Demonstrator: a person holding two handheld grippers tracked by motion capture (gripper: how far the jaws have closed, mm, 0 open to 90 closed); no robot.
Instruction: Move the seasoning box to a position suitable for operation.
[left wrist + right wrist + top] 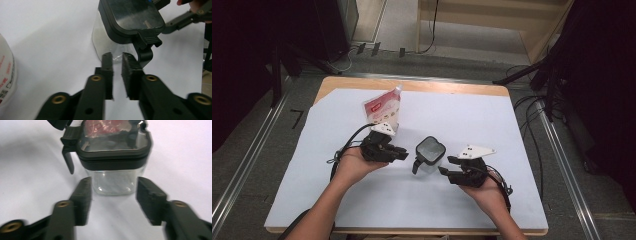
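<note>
Clear plastic, the lidded jar stands on the tabletop between both tools. The left tool is nearly closed and empty beside the latch; the right tool gapes wide and empty around the base. A one-sided nudge could tip or skid this light jar.

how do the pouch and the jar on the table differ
The pouch is soft, red and white, standing behind the left gripper; the jar is rigid, clear, black-lidded, between both grippers. The pouch tapers to a top corner; the jar is squarish. Both stand upright on the white sheet.
</note>
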